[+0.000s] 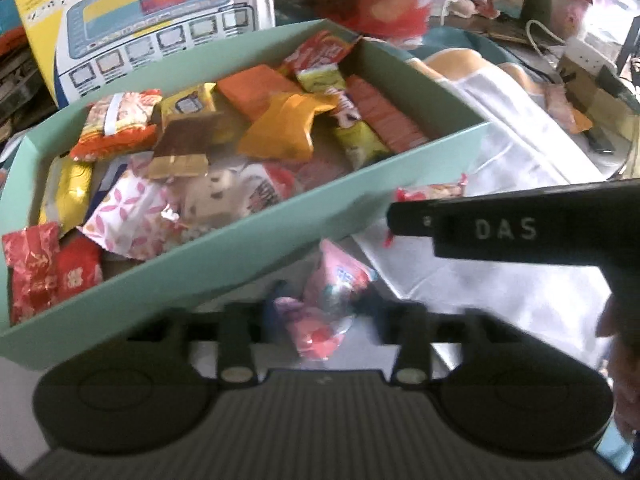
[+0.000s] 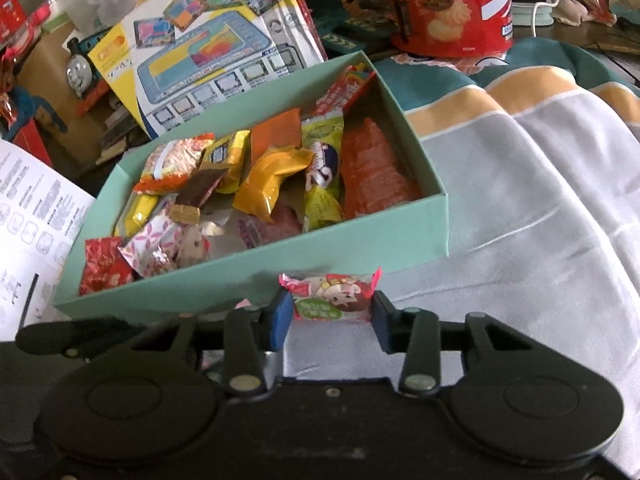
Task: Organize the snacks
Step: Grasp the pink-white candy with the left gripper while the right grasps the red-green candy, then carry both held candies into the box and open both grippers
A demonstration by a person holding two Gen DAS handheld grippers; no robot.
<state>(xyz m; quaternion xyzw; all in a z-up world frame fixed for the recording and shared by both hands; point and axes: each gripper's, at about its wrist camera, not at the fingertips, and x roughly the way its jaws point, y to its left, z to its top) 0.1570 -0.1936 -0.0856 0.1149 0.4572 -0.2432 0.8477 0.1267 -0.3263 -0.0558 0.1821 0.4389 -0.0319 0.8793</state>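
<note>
Your right tool (image 2: 330,318) barely pinches the candy (image 2: 330,294); left tool (image 1: 320,312) grips a pink snack packet (image 1: 332,300). Either may slip short of the green box (image 2: 256,280).

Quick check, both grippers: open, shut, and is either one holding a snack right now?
Left gripper: shut on the pink candy packet, outside the green box.
Right gripper: shut on the cartoon-girl candy, at the box's near wall.
</note>
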